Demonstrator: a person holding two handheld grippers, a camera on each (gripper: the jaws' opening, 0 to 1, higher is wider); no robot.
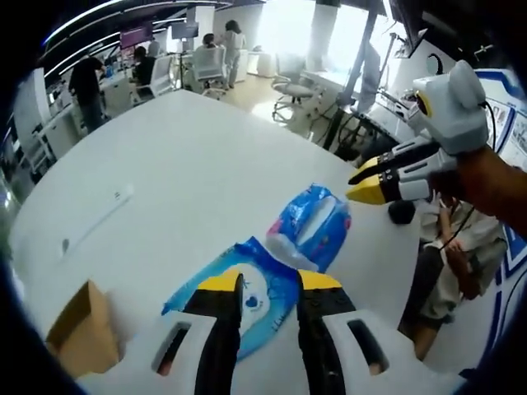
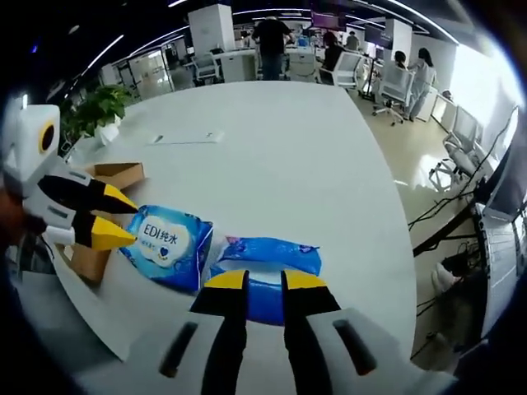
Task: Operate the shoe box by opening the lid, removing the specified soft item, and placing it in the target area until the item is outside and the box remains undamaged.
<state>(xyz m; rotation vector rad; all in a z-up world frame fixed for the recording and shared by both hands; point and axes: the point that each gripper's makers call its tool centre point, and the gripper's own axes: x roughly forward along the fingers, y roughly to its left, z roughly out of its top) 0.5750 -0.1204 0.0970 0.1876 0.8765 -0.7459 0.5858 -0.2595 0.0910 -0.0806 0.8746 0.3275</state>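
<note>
Two soft blue wipe packets lie side by side on the white table [image 1: 181, 164]. The packet with a heart print [image 1: 251, 300] sits just beyond my left gripper [image 1: 270, 284], whose jaws are open above it. The second packet [image 1: 317, 226] lies further off. In the right gripper view that second packet [image 2: 268, 257] is just ahead of my right gripper [image 2: 263, 281], open and empty. The printed packet [image 2: 169, 243] lies to its left, beside the open brown shoe box [image 2: 103, 177]. The left gripper [image 2: 122, 218] hovers open by the box. The right gripper [image 1: 362, 185] hangs above the table edge.
The brown box corner [image 1: 82, 329] stands near the table edge. A flat white strip [image 2: 185, 137] lies further across the table and a potted plant [image 2: 99, 107] stands at its rim. A seated person [image 1: 449, 255] is close beside the table; office chairs and people fill the background.
</note>
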